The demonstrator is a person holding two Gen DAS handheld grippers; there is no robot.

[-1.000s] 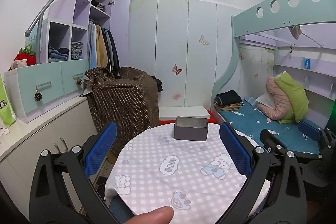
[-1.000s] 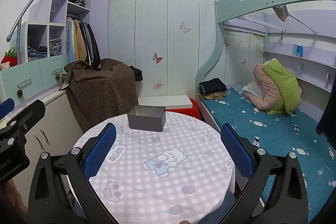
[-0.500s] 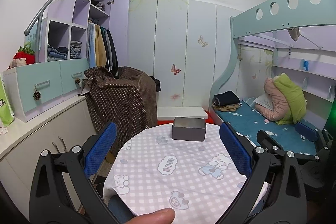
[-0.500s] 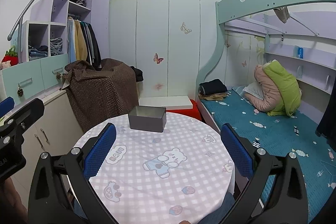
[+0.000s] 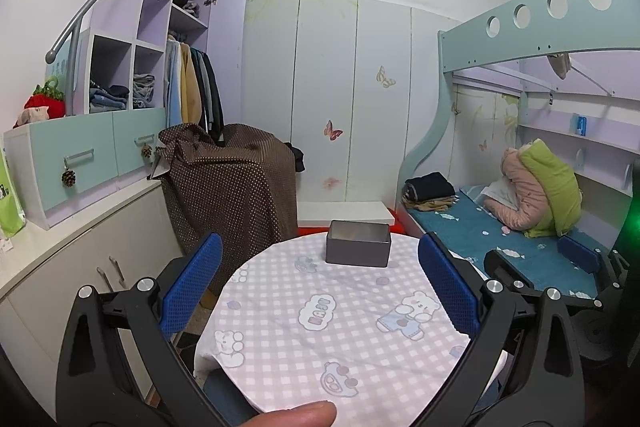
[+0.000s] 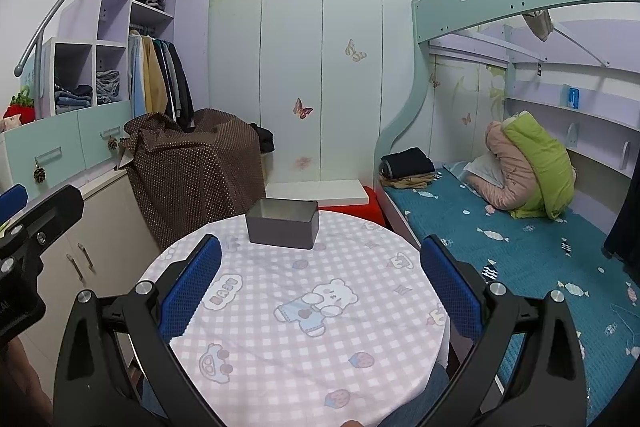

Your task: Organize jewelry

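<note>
Both claws have edged back — the grey box sits slightly farther off.

I noted the left tongs had black plastic arms with triangular cut-outs, silver screw heads at the pivots, and blue textured pads on both fingers. The right tongs were built the same: black frame, silver screws, blue pads. A bare fingertip showed at the bottom edge of the left view.

Bedroom clutter around the tabletop

A brown dotted cloth drapes furniture; folded clothes lie on the bed.
</note>
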